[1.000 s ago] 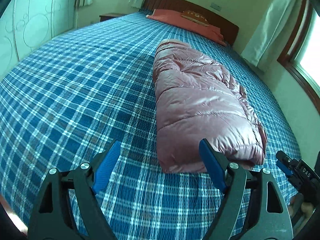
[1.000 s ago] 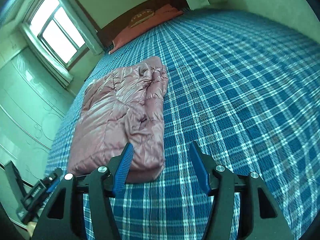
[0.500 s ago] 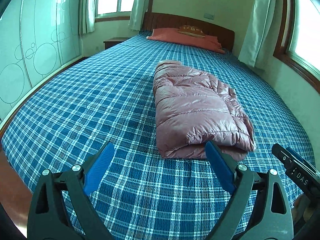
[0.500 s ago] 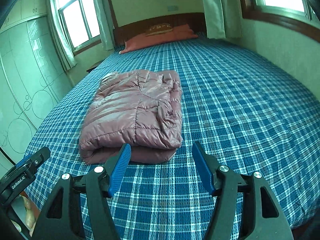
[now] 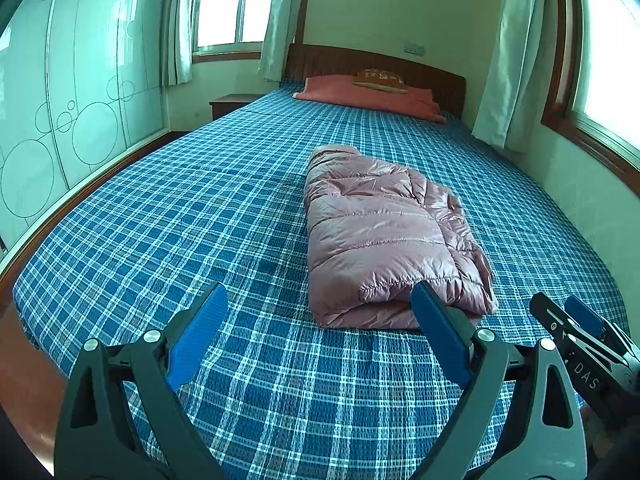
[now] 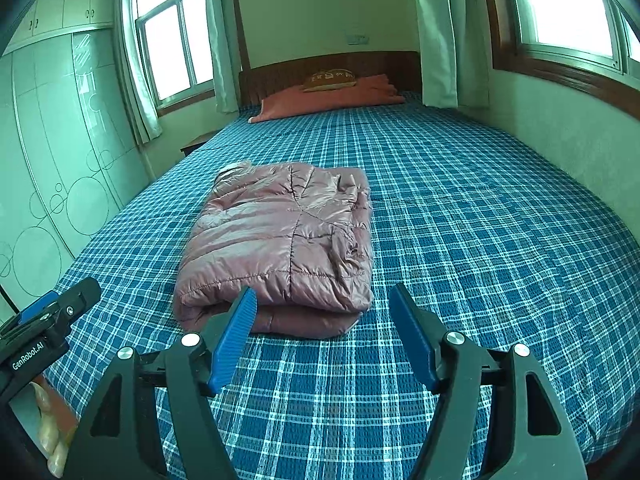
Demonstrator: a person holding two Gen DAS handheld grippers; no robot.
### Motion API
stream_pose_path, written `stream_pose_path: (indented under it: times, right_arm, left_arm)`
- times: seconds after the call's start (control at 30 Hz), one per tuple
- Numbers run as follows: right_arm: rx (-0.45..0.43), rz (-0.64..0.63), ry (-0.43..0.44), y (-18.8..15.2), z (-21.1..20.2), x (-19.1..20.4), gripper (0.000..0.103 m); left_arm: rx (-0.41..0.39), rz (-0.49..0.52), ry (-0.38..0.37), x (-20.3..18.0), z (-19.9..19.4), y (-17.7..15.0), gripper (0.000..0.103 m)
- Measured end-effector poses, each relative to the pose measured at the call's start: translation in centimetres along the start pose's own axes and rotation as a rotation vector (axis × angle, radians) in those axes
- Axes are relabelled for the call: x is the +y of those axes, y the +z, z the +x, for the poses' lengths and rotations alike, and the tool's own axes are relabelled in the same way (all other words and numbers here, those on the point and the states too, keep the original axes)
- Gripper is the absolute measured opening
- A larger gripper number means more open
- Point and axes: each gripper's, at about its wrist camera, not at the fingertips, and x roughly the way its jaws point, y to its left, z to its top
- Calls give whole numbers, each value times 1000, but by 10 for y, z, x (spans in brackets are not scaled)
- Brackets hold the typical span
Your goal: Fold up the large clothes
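Both grippers — left gripper (image 5: 318, 336), right gripper (image 6: 322, 332) — gape empty, jaws just widening; we see folded pink puffer jacket (image 5: 384, 236) ahead, long axis pointing away, between us, neither nearer.

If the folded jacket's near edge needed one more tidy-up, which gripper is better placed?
Right, marginally. The right gripper has the pink jacket nearly ahead, its near fold by one finger. The left gripper faces bare bedspread. Both are open and empty.

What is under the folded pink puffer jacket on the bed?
The pink puffer jacket lies folded on the blue plaid bedspread, which shows all around it. A lower folded layer peeks out at its near edge. Whatever else is tucked inside the folds is covered.
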Motion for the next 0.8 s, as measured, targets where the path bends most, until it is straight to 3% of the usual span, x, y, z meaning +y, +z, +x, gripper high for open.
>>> stream_pose_path:
  times: [0.8]
  right_arm:
    - [-2, -18, 13, -3, 3, 6, 68]
  left_arm:
    - [5, 5, 9, -1, 2, -3, 93]
